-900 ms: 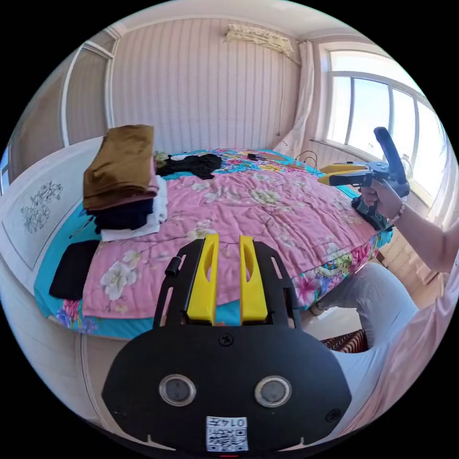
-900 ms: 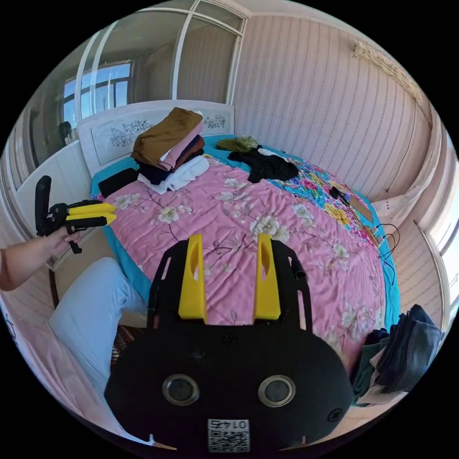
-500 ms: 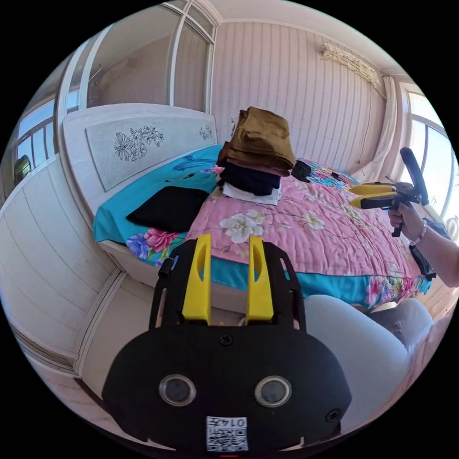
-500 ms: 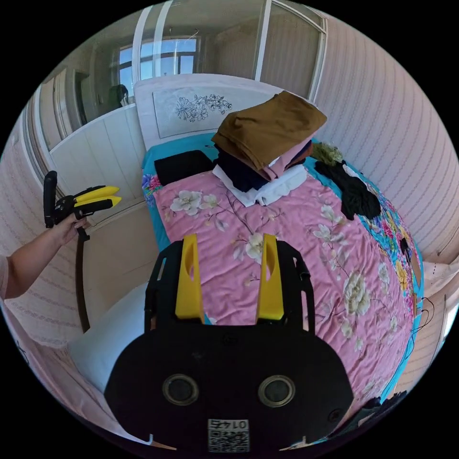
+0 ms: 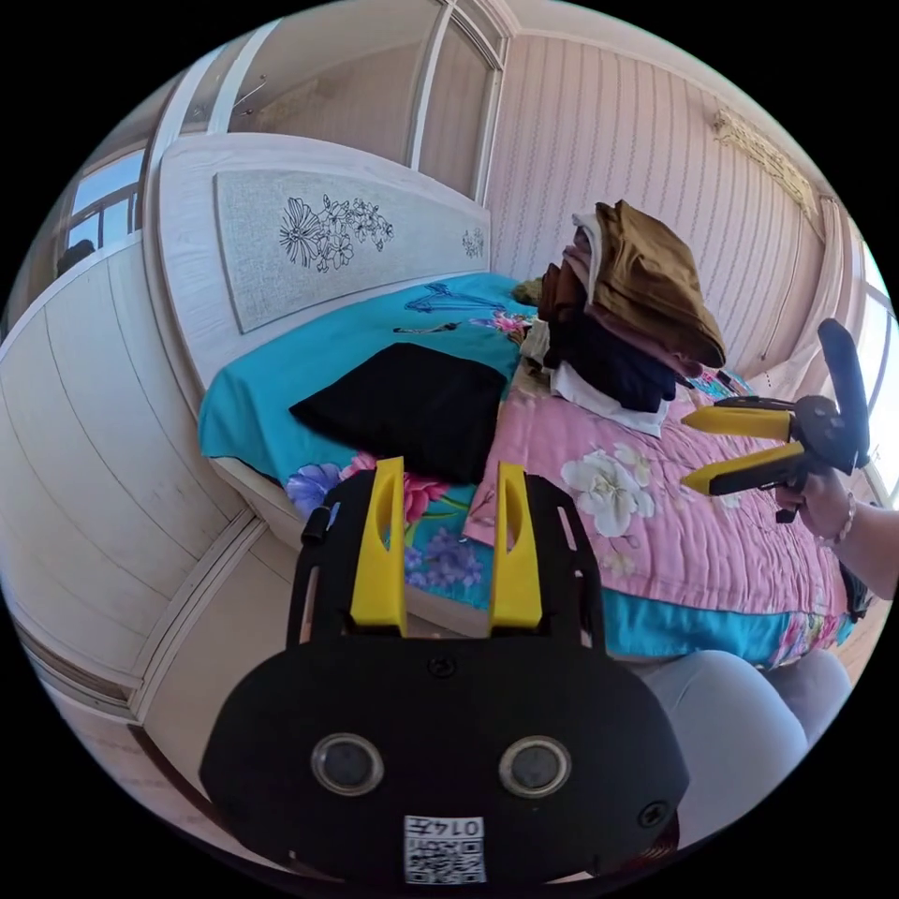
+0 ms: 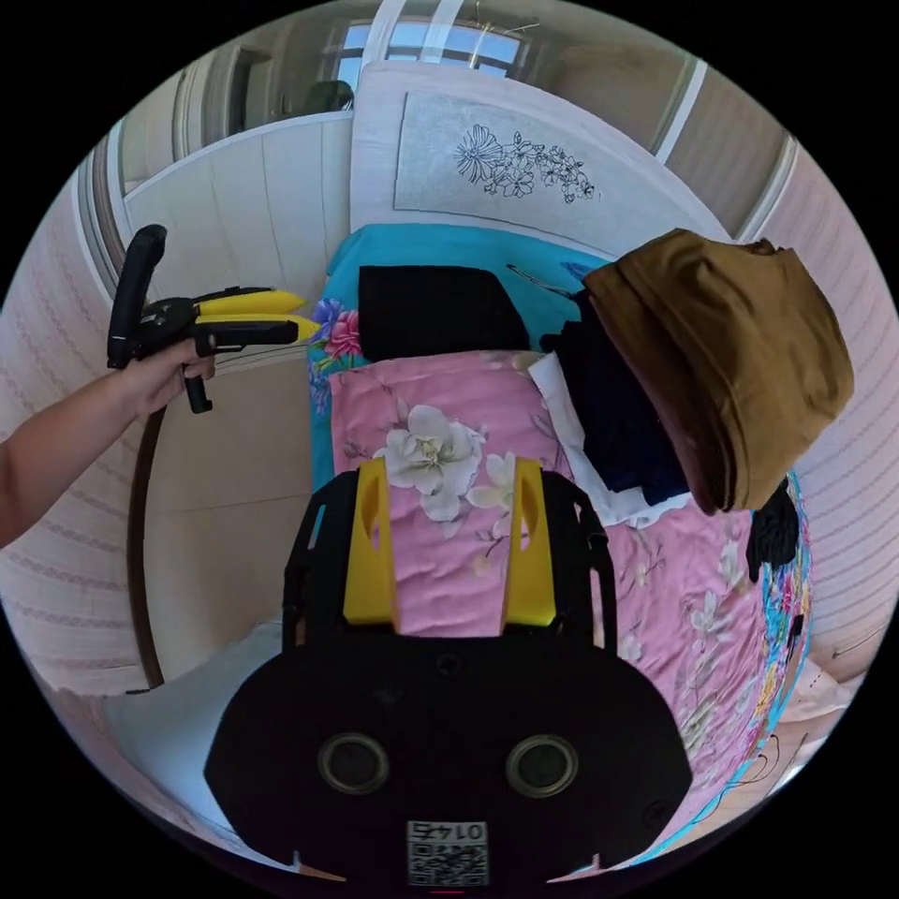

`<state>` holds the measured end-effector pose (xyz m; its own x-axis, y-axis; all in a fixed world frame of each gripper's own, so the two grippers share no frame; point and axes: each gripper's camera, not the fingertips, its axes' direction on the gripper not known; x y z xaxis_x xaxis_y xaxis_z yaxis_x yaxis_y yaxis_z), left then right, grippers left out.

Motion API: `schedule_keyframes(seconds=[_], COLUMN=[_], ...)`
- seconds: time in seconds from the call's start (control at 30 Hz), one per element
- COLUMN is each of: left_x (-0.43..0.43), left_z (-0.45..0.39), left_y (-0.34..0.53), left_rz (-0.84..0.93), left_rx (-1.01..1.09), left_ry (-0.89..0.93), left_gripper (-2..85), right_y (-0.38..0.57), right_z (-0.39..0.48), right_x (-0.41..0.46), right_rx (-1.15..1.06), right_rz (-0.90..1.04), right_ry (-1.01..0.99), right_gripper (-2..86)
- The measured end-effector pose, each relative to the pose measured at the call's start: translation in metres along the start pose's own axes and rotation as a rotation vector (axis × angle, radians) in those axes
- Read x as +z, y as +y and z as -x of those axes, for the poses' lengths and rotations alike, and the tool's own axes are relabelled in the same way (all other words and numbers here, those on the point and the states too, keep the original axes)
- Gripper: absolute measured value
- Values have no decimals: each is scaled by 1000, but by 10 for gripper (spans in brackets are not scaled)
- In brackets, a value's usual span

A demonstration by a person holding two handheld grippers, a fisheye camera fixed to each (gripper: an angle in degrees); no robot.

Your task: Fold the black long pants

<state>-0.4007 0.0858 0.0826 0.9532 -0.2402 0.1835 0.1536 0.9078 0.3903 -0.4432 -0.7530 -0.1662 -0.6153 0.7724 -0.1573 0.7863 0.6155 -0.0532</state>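
Left gripper view: left gripper [image 5: 440, 468] low at centre frame, jaws apart and holding nothing, aimed toward a flat black folded garment [image 5: 403, 405] just above the jaw tips, lying on the turquoise sheet [image 5: 281, 384] near the headboard [image 5: 281, 243]. Probably the black long pants, already lying as a neat rectangle; cannot confirm the garment type. At right of frame, right gripper [image 5: 698, 451] held in a hand [image 5: 824, 501], jaws spread wide, empty, hovering above the pink floral quilt [image 5: 655, 524]. Upper right of centre, a stack of folded clothes [image 5: 637, 309] topped with brown.

Judged step: either a finished fold with both tools clear of it, or an approach to the black piece. Next move, if approaching, calls for lowering both open jaws to an edge of the cloth and pinching a single layer.

Right gripper view: right gripper [image 6: 448, 468] at lower centre, jaws apart over the quilt [image 6: 440, 562], nothing between them. Black garment [image 6: 435, 309] above centre, showing a squarer outline here, with its whole near edge against the quilt. Left gripper [image 6: 295, 314] at upper left, off the bed's side above the floor [image 6: 225, 524], jaws nearly together and empty. Stack [image 6: 721, 356] at right, its layered edges plain; a loose dark item [image 6: 773, 538] below it.
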Motion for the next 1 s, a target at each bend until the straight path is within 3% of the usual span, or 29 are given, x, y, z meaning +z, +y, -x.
schedule_keyframes(seconds=[0.4, 0.7, 0.83, 0.93, 1.0], left_x=[68, 78, 73, 69, 64], left_z=[60, 65, 63, 60, 56], left_y=[-66, -75, -79, -83, -86], left_rz=[129, 128, 125, 135, 140], left_rx=[-61, -92, -57, -41, -23], left_ry=[-76, -53, -28, -16, -18], left_gripper=[160, 153, 89, 56, 50], right_y=[-160, -184, -183, -179, -172], right_z=[35, 40, 40, 35, 28], right_x=[107, 144, 145, 150, 145], right_rx=[-126, -95, -101, -89, -76], right_rz=[12, 50, 34, 65, 56], right_ry=[-119, -147, -139, -178, -175], right_gripper=[166, 161, 149, 110, 29])
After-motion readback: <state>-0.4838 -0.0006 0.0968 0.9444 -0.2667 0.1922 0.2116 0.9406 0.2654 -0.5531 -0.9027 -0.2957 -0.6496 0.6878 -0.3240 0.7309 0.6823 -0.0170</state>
